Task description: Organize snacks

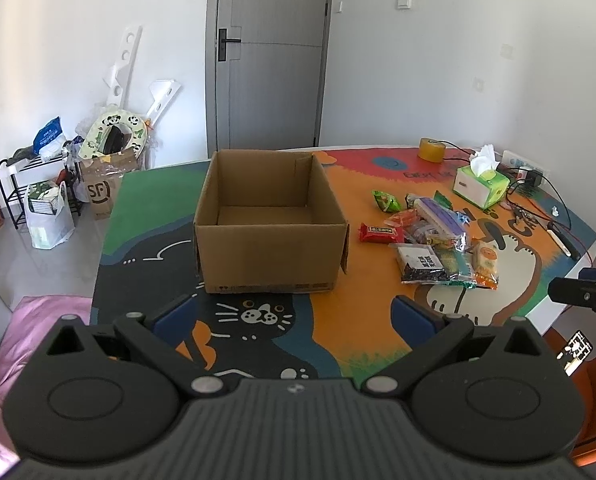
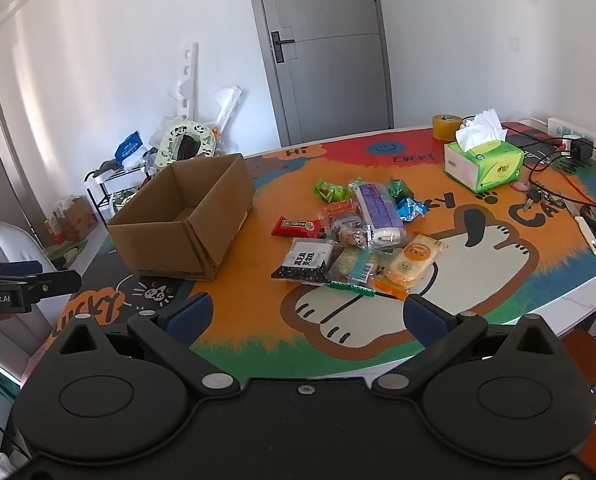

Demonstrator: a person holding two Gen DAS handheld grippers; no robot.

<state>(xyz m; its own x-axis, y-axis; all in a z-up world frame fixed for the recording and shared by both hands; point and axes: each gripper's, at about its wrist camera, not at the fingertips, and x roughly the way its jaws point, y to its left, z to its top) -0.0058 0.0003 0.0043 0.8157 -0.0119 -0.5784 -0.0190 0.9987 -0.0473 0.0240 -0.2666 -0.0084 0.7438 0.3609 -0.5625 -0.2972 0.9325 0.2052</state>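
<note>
Both the left gripper (image 1: 293,314) and right gripper (image 2: 306,316) are held wide, empty; mixed snack packets (image 2: 362,240) are heaped right of the open brown cardboard box (image 2: 185,220).

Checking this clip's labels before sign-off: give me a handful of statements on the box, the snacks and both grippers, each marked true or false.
1. The cardboard box is empty. True.
2. The left gripper holds a snack. False: its jaws are open with nothing between them.
3. The red snack bar lies between the box and the rest of the snack pile. True.
4. The tissue box sits inside the cardboard box. False: it stands on the table beyond the snacks.
5. The right gripper is open. True.
</note>
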